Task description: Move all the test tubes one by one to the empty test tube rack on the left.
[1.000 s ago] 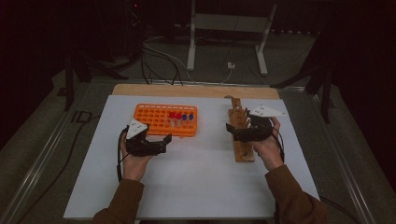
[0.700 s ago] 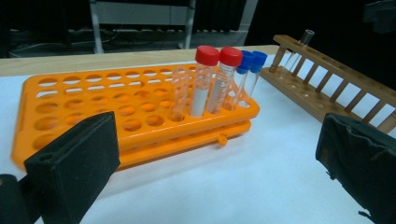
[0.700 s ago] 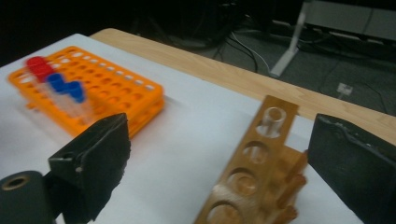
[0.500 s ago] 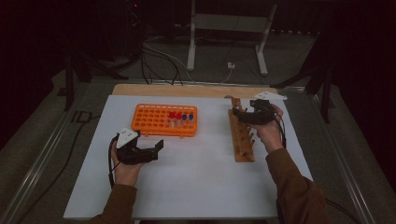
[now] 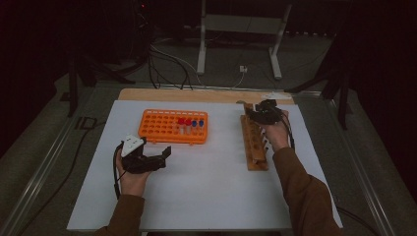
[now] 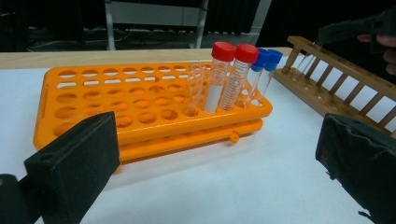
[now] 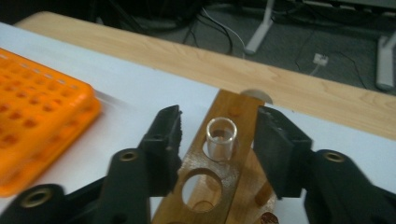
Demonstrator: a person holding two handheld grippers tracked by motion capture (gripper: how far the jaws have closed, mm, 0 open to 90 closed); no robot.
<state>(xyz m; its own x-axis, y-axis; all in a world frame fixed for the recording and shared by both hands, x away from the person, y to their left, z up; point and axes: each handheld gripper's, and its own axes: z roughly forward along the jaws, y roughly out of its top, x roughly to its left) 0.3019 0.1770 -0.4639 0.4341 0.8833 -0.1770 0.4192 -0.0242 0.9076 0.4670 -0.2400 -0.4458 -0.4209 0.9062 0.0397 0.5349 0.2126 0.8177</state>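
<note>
From above, the right gripper [image 5: 260,114] hovers at the wooden rack's [image 5: 255,147] far end on the bench [image 5: 206,196].

Left gripper view: fingers [image 6: 74,163] spread, idle before the orange rack [image 6: 140,107].

Right gripper view: the fingers [image 7: 166,140] have just been closing around the glass tube [image 7: 221,136], not yet touching it; centre them, squeeze gently, lift straight.

A glass tube [image 7: 221,136] stands in the end hole of the wooden rack [image 7: 233,179], between the right gripper's [image 7: 217,140] fingers [image 7: 164,135], touching neither. The orange rack [image 7: 37,121] lies left of them.
</note>
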